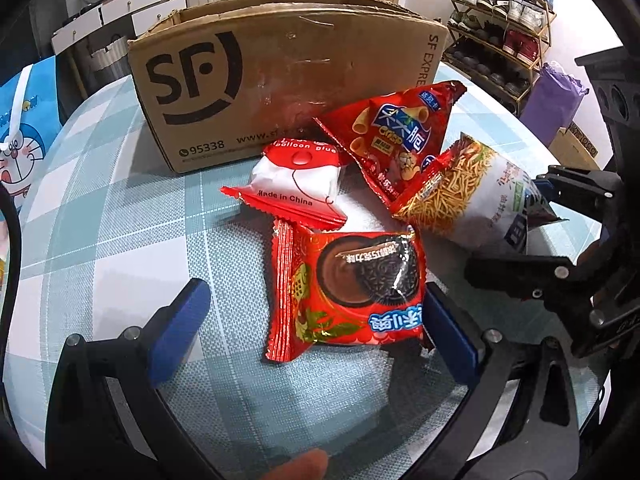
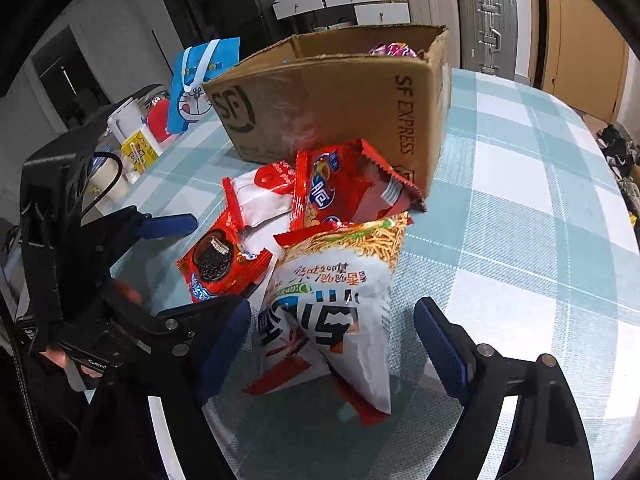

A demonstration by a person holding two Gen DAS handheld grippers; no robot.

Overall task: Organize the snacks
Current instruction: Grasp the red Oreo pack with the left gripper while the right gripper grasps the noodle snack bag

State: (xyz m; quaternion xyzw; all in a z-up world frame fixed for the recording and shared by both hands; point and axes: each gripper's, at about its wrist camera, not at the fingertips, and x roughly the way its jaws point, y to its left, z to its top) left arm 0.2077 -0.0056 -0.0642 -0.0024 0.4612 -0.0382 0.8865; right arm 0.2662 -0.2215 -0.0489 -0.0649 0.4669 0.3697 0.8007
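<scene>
left wrist: cookie packet (image 1: 352, 292) between spread left tongs (image 1: 316, 332)

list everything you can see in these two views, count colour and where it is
cardboard box: 1, brown with black SF print, open top, back of table
cookie packet: 1, red, nearest the left gripper, between its open jaws
noodle-stick snack bag: 1, white and orange, between the right gripper's open jaws
crisp snack bag: 1, red, leaning at the box front
balloon glue packet: 1, white and red, in front of the box
tablecloth: 1, teal and white check, covers the table
cartoon gift bag: 1, blue, left of the box
suitcases: 2, silver and beige, behind the table
shoe rack: 1, gold frame, background
left gripper: 1, black with blue pads, open
right gripper: 1, black with blue pads, open
</scene>
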